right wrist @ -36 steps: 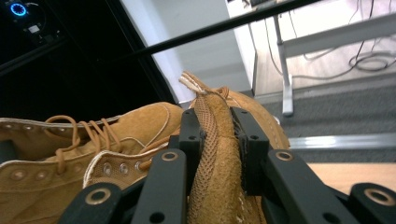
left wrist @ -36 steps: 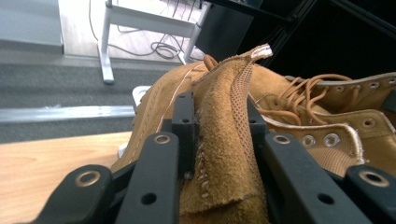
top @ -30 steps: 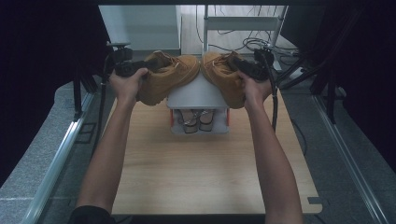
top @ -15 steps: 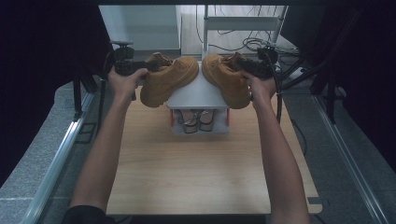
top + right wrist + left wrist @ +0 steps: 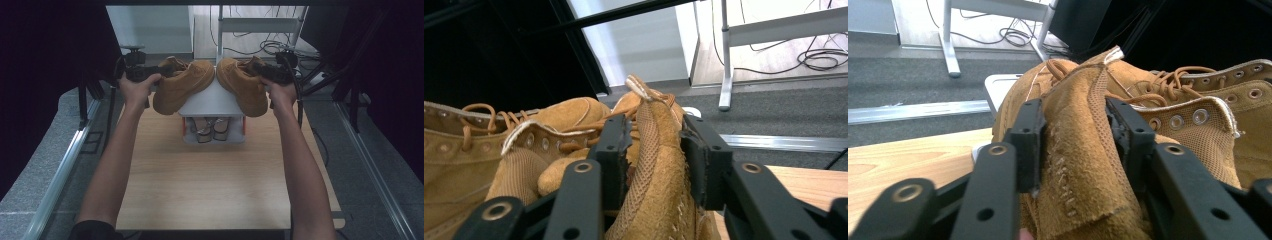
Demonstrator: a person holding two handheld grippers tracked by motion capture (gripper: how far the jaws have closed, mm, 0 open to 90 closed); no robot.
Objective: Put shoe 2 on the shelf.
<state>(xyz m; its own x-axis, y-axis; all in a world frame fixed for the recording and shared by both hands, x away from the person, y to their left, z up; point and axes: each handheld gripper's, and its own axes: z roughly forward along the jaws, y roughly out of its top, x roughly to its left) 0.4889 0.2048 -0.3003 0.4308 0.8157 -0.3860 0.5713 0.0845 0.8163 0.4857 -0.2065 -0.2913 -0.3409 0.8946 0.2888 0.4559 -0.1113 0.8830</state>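
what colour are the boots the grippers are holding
Tan, a yellowish-brown suede. The left boot and right boot show it best in the gripper views.

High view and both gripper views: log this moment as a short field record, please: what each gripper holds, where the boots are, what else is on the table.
left gripper: shut on the collar of the left boot
right gripper: shut on the collar of the right boot
boots: tan suede, laced, toes facing each other above the rack top
shoe rack: small, white, at the table's far end
lower shelf: pair of sandals
table: light wood
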